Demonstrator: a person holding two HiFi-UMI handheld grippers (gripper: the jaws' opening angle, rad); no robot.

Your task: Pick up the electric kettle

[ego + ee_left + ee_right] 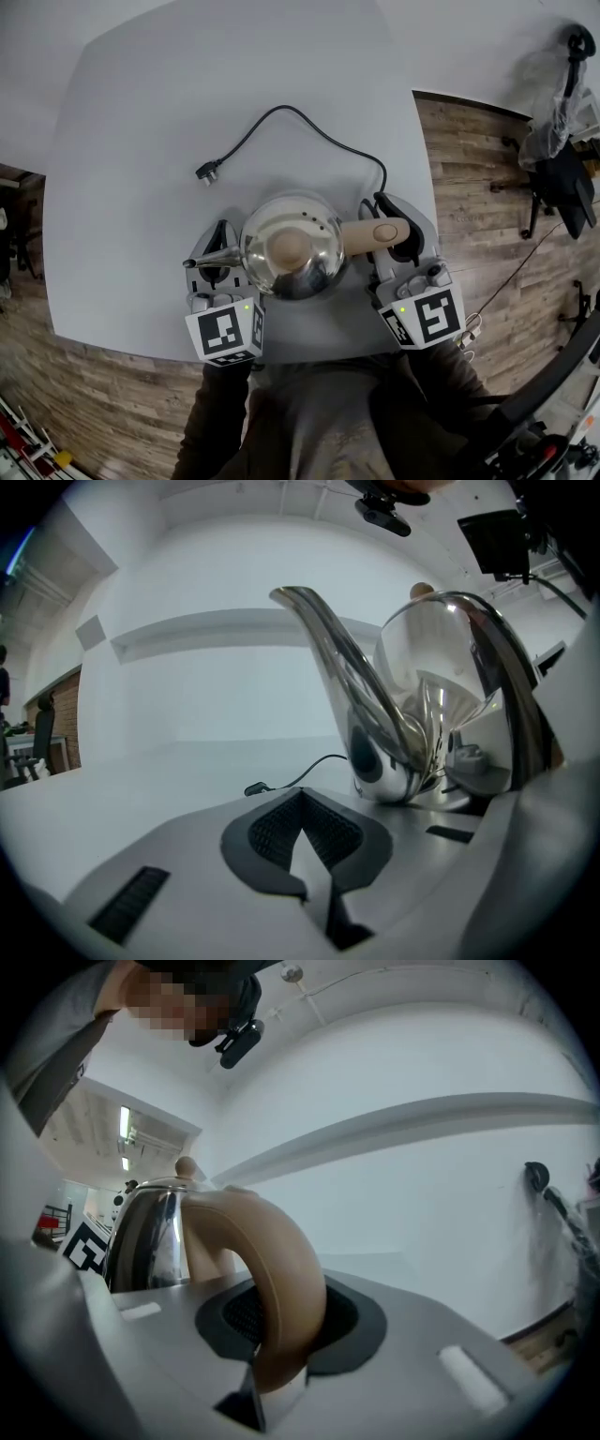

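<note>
Electric kettle (314, 267): polished steel, upright on the near part of the grey table (141, 141), directly between the two grippers.
Lid knob (289, 247): tan, centred on top of the kettle.
Handle (375, 232): tan, arching out from the kettle's right side and curving down at its outer end.
Spout (208, 262): slim gooseneck, reaching out from the kettle's left side, tip pointing left.
Right gripper (392, 234): jaws closed partway onto the handle, dark pads pressing on either side of the handle's downward curve; kettle body just left of the jaws in the right gripper view.
Left gripper (222, 248): jaws drawn together with nothing between the pads; lies just beside the kettle's left side, under the line of the spout as seen from the head view. In the left gripper view, spout and body stand beyond the jaw tips and off to the right, apart from the pads.
Marker cubes: one on each gripper, left (227, 330) and right (427, 317), at the table's near edge.
Power cord (309, 122): black, looping from behind the handle across the table behind the kettle.
Plug (207, 172): lying loose on the table, behind and left of the kettle, well apart from the left gripper.
Floor (478, 169): wood planks, visible right of the table.
</note>
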